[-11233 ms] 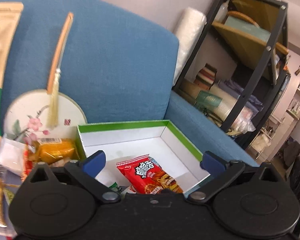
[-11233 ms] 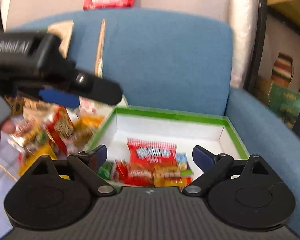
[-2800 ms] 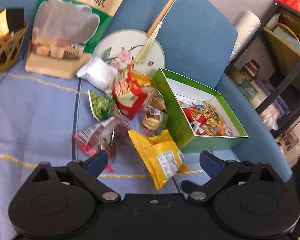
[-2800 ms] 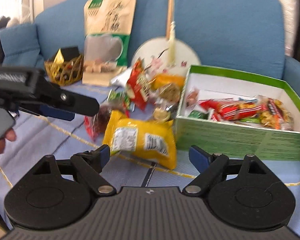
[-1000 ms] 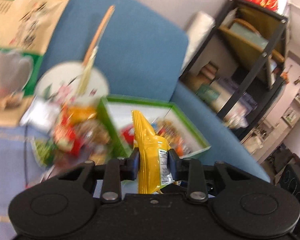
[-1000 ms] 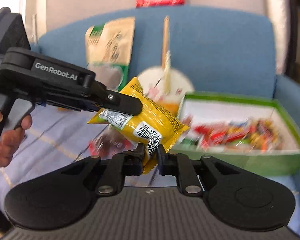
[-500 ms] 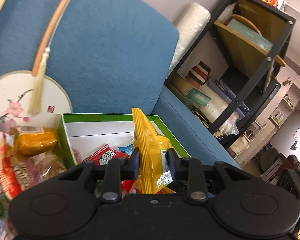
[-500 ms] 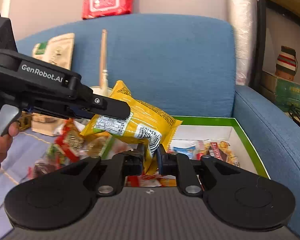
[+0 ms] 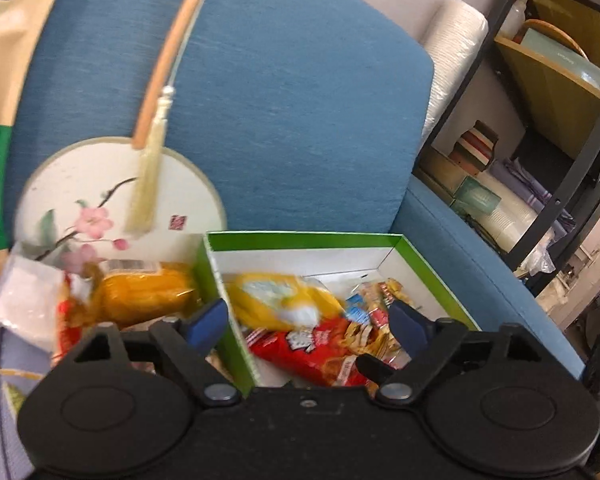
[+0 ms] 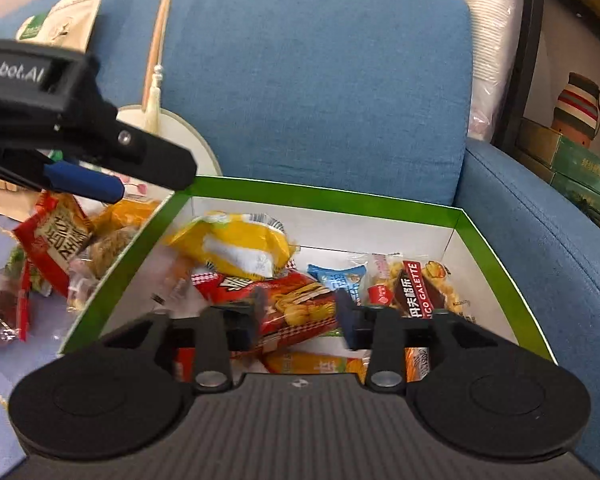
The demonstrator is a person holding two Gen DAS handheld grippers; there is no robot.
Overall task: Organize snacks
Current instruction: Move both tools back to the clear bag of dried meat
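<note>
The yellow bag (image 10: 236, 246) lies in the green box (image 10: 324, 194) at its ten o'clock corner, atop a red packet (image 10: 296, 300). The right gripper (image 10: 298, 314) has just been opening, nothing between its jaws. The left gripper (image 10: 100, 178) hangs at nine o'clock.

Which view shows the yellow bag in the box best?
Right wrist view: the yellow bag lies whole on the other snacks at the back left of the green box, moderately sharp. The left wrist view shows the same bag smeared by blur, low behind the open jaws.
</note>
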